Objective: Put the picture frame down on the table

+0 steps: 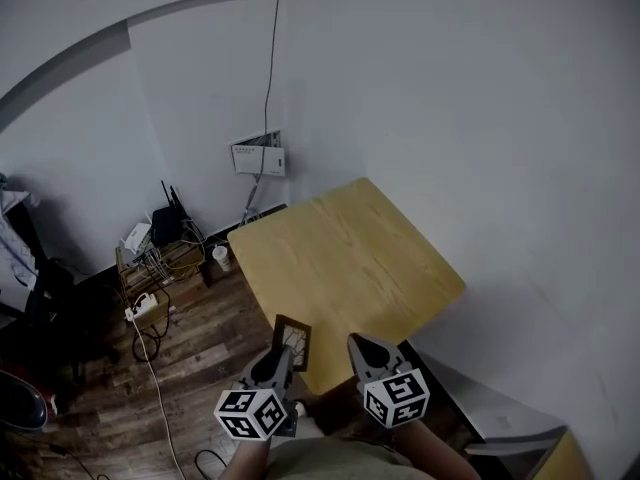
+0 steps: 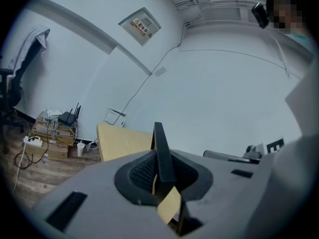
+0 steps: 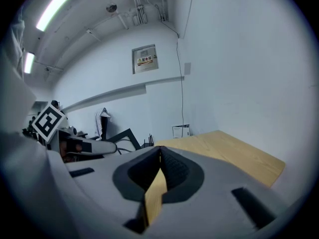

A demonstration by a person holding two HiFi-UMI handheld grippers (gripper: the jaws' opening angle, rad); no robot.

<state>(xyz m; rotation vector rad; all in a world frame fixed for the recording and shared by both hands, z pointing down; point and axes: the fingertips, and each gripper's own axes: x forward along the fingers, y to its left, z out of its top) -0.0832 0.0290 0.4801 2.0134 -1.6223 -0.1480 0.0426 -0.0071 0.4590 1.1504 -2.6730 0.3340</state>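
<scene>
We look down on a room of pale walls [image 1: 450, 88] and a dark wooden floor [image 1: 210, 338]. The desk [image 1: 350, 258] is the largest thing in it, a light wood top set at an angle with its right side against the wall.

On the floor to the far left of the desk stands a cardboard box [image 1: 160, 268] with a tangle of cables across it. A black router [image 1: 166, 226] with raised antennas stands just behind it. A white power strip [image 1: 143, 308] lies on the floor on the box's near side. A small white cabinet [image 1: 258, 156] hangs on the far wall, with a cable running up from it.

Our left tongs [image 1: 278, 360] are clamped on the picture frame [image 1: 292, 340], which stands upright at the near left edge of the desk. In the left gripper view its dark edge [image 2: 159, 143] rises from between the pressed pads. We cannot tell whether its foot touches the desk.

Our right tongs [image 1: 362, 346] hang just to the right over the near edge. In the right gripper view they are drawn together at the tips [image 3: 159, 151] with nothing between them.

A paper cup [image 1: 221, 258] stands on the floor between the box and the desk. We cannot see what is in it.
</scene>
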